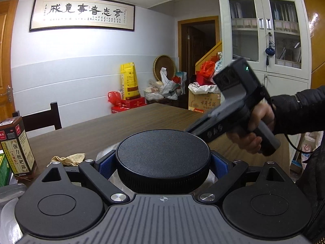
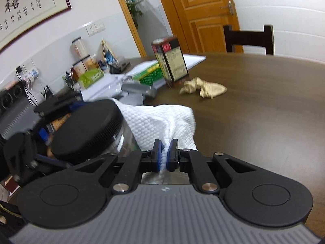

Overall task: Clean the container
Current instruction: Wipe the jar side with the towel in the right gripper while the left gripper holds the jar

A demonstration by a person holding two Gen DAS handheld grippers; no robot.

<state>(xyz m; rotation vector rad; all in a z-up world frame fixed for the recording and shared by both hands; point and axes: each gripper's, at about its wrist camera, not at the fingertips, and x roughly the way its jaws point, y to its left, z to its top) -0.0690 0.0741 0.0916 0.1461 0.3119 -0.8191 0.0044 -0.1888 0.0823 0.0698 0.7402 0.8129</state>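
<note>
Currently left tongs clamp the clear, probably slippery jar below its black lid, above the tabletop; right tongs pinch soft white cloth against it.

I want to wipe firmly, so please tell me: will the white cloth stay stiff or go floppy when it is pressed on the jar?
Probably floppy: the white cloth bunches into folds where the right hand-held gripper pinches it, and drapes against the jar. Its waffle texture suggests decent grip on the clear wall. It looks light, so pressing must come from the gripper.

Brown box upright near crumpled beige paper on table
</note>
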